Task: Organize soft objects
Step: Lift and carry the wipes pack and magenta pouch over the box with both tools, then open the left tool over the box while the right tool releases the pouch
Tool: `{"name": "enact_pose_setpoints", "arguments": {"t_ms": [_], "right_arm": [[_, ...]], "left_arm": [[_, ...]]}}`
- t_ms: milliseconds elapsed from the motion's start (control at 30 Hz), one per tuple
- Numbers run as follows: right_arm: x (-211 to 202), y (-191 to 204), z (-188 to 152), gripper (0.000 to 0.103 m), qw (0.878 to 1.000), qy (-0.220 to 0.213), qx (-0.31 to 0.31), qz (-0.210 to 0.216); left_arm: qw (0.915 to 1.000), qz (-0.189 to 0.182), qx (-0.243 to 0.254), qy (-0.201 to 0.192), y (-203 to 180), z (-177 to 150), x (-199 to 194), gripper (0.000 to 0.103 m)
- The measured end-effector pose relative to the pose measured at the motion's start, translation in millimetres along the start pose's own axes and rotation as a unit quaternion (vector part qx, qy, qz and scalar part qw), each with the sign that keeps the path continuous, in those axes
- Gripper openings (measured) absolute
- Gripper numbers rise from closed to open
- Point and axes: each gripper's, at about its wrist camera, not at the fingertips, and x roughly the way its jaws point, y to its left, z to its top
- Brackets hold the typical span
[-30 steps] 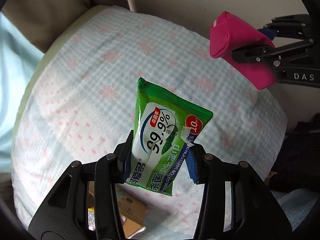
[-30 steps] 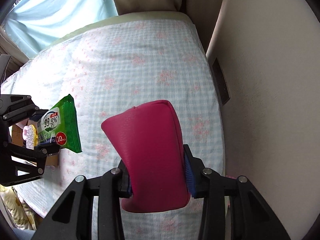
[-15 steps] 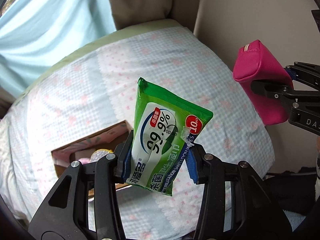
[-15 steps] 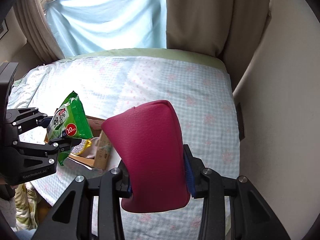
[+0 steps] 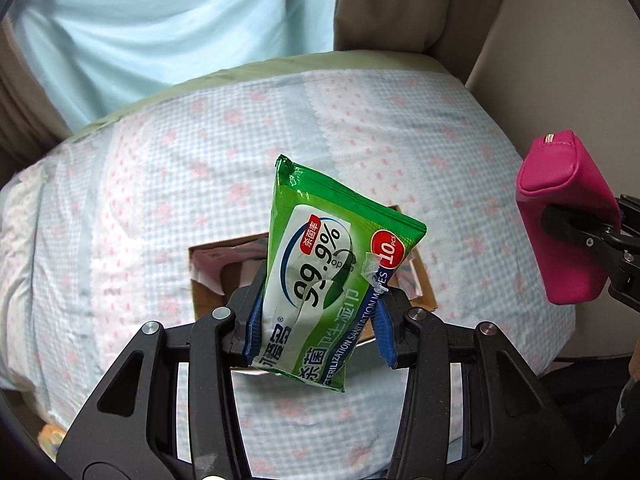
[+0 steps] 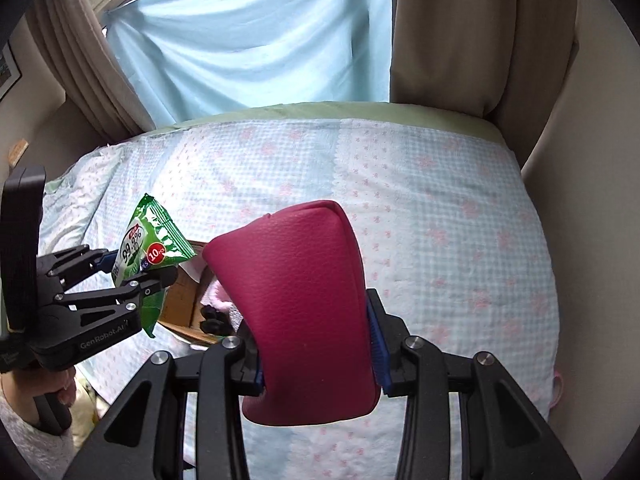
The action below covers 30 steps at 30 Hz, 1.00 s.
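**Both held items carried over the box**

Since the earlier frame, both grippers had swung across the bed [image 5: 400,128] until the cardboard box [image 5: 208,268] lay beneath the left jaws. The left gripper [image 5: 318,320] pinched the green wipes pack [image 5: 332,268] upright between its jaws. The right gripper [image 6: 318,356] clamped the pink pouch [image 6: 296,300], whose top rose beyond its jaws.
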Motion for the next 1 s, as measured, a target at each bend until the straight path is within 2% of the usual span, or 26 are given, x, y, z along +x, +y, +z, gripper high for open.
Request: {"name": "enact_pose_setpoints", "arguments": {"t_ms": [267, 433, 700, 933, 967, 1000], "right_arm": [[50, 50, -7, 0.037, 0.997, 0.037, 0.062, -0.006], [90, 55, -15, 0.037, 0.993, 0.073, 0.097, -0.012], [170, 36, -23, 0.037, 0.981, 0.135, 0.137, -0.027], [211, 19, -20, 0.04, 0.972, 0.174, 0.155, -0.038], [214, 18, -19, 0.042, 0.971, 0.176, 0.156, -0.04], [218, 17, -18, 0.043, 0.971, 0.177, 0.157, -0.037]], "left_arm": [[0.9988, -0.003, -0.024, 0.043, 67, -15, 49, 0.041], [0.9954, -0.01, -0.046, 0.084, 92, -23, 92, 0.041], [0.9872, -0.015, -0.07, 0.143, 97, -37, 166, 0.041], [0.9853, -0.011, -0.054, 0.162, 89, -29, 191, 0.041], [0.9852, -0.013, -0.052, 0.162, 87, -28, 193, 0.043], [0.9851, -0.019, -0.048, 0.164, 85, -27, 195, 0.051]]}}
